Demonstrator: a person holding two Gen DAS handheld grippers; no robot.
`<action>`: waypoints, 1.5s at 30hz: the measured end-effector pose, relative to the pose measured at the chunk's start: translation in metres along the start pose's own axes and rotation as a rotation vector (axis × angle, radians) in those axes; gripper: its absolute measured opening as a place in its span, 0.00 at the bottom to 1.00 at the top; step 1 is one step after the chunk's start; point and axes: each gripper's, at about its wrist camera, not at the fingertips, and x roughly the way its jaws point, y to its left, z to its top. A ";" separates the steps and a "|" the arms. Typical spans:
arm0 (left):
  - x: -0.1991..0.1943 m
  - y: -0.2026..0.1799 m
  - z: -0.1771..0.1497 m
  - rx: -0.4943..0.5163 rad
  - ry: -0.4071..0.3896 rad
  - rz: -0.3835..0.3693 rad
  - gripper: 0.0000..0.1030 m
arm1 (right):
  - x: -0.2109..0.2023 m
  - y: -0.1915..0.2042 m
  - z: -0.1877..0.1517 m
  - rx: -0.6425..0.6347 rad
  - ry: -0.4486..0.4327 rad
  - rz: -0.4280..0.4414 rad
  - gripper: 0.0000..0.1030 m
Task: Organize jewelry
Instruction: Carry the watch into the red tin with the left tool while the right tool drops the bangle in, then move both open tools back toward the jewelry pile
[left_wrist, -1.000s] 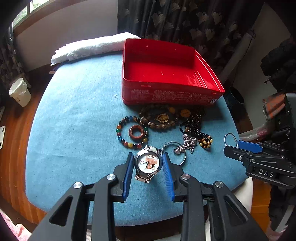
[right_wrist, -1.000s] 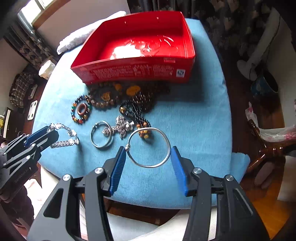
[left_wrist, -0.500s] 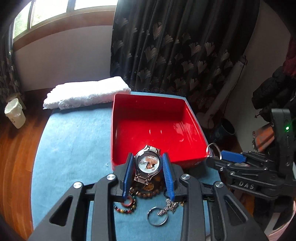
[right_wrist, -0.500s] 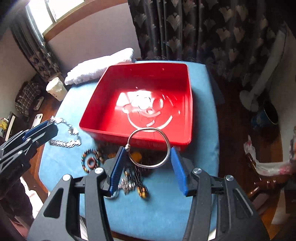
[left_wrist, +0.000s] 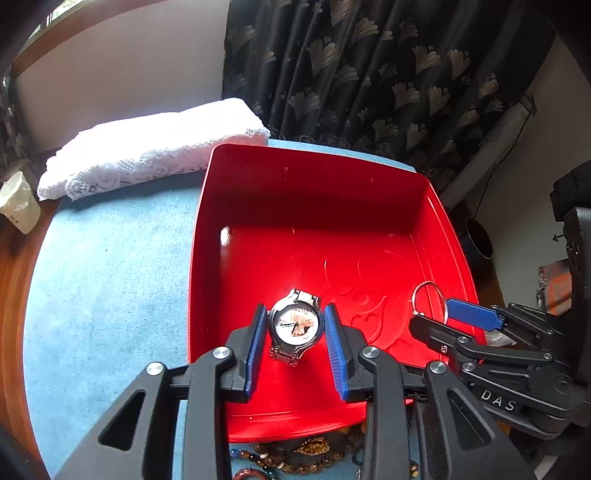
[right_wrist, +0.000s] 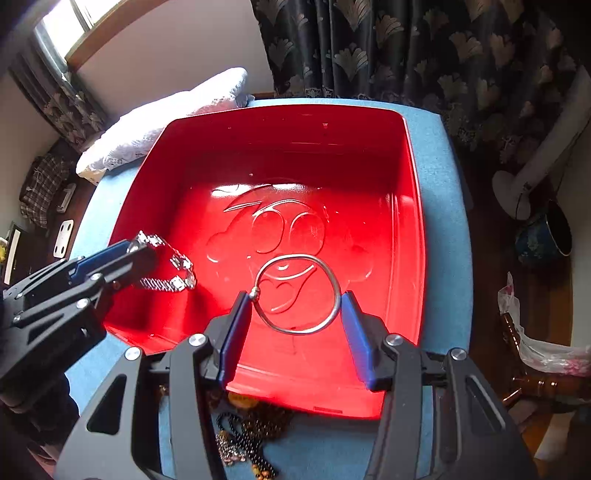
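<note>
Watch (left_wrist: 294, 326) clamped face-up between left gripper (left_wrist: 295, 345) pads, held over red box (left_wrist: 207, 236) floor. Bangle (right_wrist: 297, 294) pinched across right gripper (right_wrist: 295, 332) pads, over same box. Bead strands (left_wrist: 295, 456) heaped on blue cloth (left_wrist: 103, 280) beside box's near wall.

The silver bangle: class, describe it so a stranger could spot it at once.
Find the open red metal box on the blue tablecloth. Above its floor, the right claw grips a thin plain silver wire bangle; unlike the steel wristwatch nearby, it has no dial.
</note>
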 end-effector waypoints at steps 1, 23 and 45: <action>0.001 0.002 -0.001 0.000 0.002 -0.002 0.30 | 0.003 -0.002 0.001 -0.002 0.003 -0.004 0.47; -0.054 0.019 -0.026 0.016 -0.058 0.048 0.44 | -0.040 -0.016 -0.025 0.052 -0.078 0.028 0.57; -0.063 0.052 -0.137 -0.002 0.095 0.173 0.50 | -0.038 0.012 -0.131 0.069 0.054 0.104 0.52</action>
